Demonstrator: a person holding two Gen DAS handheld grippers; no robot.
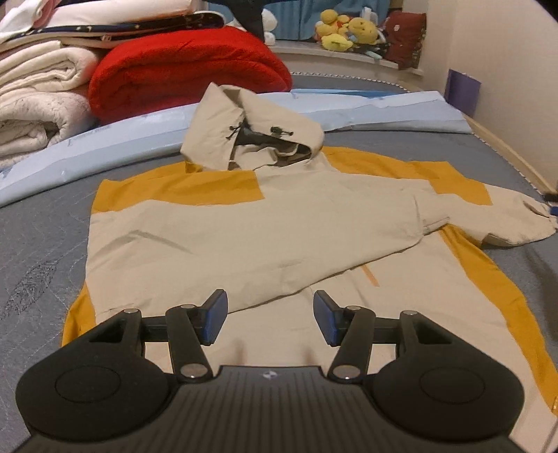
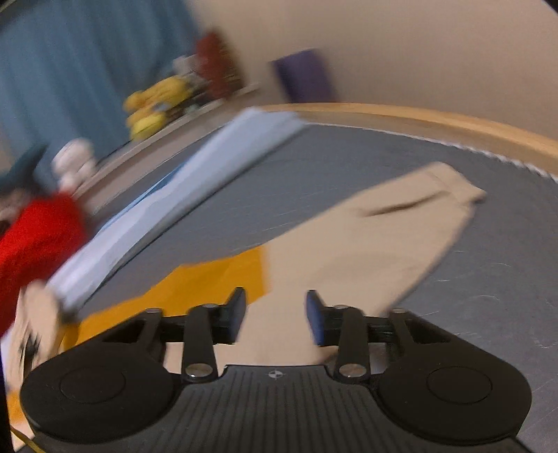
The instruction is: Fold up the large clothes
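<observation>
A beige and mustard hooded jacket [image 1: 279, 223] lies flat on the grey bed. Its hood [image 1: 251, 129] points away from me and one sleeve is folded across the chest. My left gripper [image 1: 270, 319] is open and empty, hovering over the jacket's lower part. In the blurred right wrist view, the jacket's other sleeve [image 2: 390, 237] stretches out to the right on the bed. My right gripper [image 2: 275, 320] is open and empty just above the base of that sleeve, near a mustard shoulder panel [image 2: 209, 282].
A red blanket [image 1: 188, 66] and white folded bedding [image 1: 38, 104] are stacked at the back left. A light blue folded sheet [image 1: 366, 108] lies behind the hood. Yellow plush toys [image 1: 345, 29] sit on a ledge. A wooden bed edge [image 2: 436, 122] runs along the right.
</observation>
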